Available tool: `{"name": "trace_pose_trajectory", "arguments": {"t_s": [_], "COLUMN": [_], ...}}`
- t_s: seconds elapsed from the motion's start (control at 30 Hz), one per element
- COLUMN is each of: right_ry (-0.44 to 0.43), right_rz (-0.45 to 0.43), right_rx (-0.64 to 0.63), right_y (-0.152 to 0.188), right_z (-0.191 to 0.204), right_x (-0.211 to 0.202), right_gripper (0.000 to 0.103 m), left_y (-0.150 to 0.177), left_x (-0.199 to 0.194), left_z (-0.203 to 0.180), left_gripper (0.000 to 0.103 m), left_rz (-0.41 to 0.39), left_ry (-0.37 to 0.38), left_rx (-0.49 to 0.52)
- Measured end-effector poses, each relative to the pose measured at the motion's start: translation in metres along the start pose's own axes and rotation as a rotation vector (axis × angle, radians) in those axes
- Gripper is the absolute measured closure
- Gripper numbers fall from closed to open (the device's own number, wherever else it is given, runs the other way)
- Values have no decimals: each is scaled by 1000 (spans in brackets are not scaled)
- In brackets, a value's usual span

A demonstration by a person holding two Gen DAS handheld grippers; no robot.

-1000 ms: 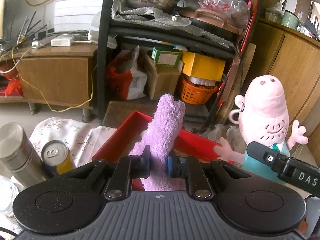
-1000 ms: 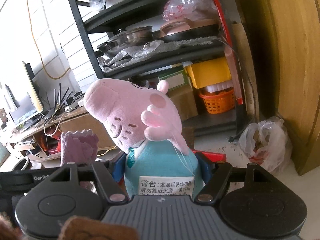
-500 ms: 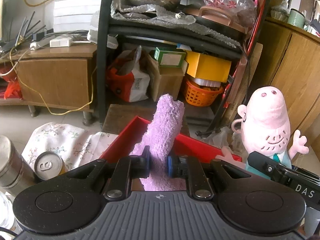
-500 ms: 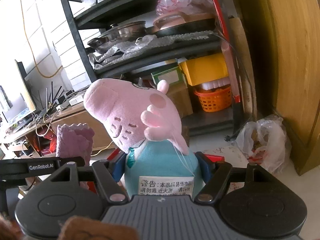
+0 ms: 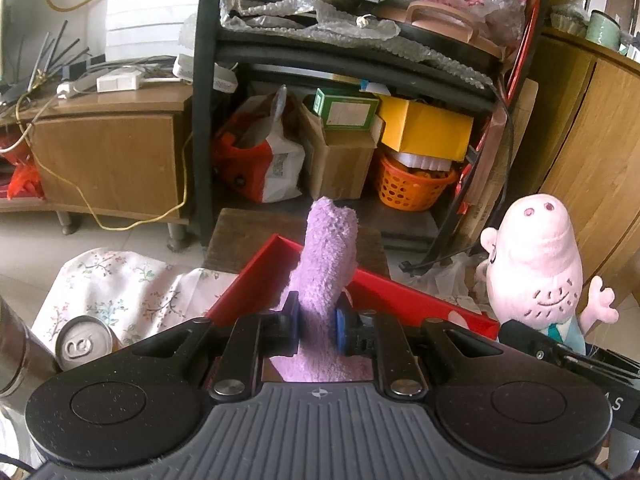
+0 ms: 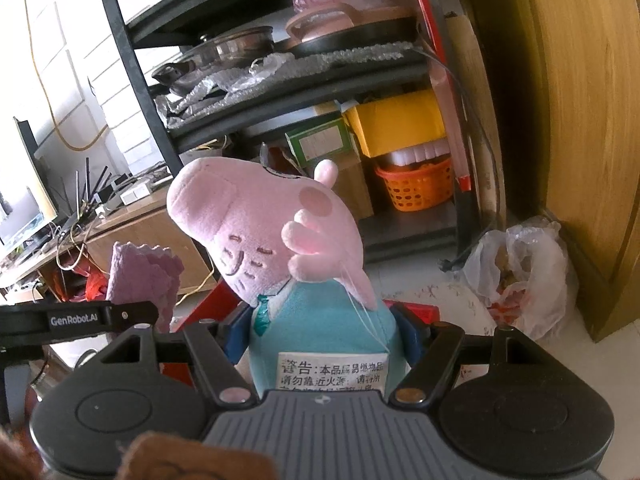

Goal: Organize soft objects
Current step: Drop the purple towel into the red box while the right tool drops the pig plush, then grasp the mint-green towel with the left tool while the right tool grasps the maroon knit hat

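1. The bench (image 5: 104, 280) wears a flowered cloth, left of and beyond the left claw (image 5: 316, 326).
2. A drink can (image 5: 84, 347) stands on it, left of that claw.
3. A red tray (image 5: 256, 288) sits just ahead of the claw.

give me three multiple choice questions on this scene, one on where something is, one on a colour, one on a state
1. Where is the orange basket?
A. on the rack's bottom shelf
B. inside the red box
C. on the wooden cabinet

2. What colour is the fuzzy sock?
A. green
B. purple
C. yellow

3. How is the right gripper?
A. open and empty
B. shut on the pig plush
C. shut on a can

Key: 1 A, it sits low in the rack under a yellow box. 2 B, its pile is lilac. 3 B, its jaws press the pig plush's teal body.
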State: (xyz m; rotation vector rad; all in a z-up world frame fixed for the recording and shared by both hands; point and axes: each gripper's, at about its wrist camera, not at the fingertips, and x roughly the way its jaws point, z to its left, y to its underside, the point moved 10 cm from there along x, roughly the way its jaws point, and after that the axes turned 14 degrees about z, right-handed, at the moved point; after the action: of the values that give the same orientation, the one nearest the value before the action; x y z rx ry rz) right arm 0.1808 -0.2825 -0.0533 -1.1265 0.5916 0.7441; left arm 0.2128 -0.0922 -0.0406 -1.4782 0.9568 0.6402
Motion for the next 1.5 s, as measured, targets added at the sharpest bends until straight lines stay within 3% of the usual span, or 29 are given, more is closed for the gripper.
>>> {"name": "trace_pose_trajectory", "arguments": {"t_s": [0.33,0.43,0.57,0.6,0.93,1.23,1.5], "right_ry": [34,31,6,2,-22,-36,-49], "right_rz": [36,51,32,28,27,42,61], "right_rx": [-3,6,15,9,-17,-42,-72], "right_y": [5,7,5,4,11,30,45], "right_z": [-8,-9,-6,-4,9,19,28], "right_x": [19,24,20,18,3,-12,-17], "right_gripper": [59,55,53,51,48,45,45], "left_y": [-7,-8,-9,-10,5,59,97], "left_x": [18,20,15,13,-3,1,3], "left_z": [14,20,23,23,23,29,36], "left_gripper": [83,72,47,46,39,40,40], "left_rz": [24,25,9,3,10,122,210], "left_ry": [-38,-52,-67,-71,-100,-131,-83], "left_rx": [-28,-38,-37,-38,-4,41,-3]}}
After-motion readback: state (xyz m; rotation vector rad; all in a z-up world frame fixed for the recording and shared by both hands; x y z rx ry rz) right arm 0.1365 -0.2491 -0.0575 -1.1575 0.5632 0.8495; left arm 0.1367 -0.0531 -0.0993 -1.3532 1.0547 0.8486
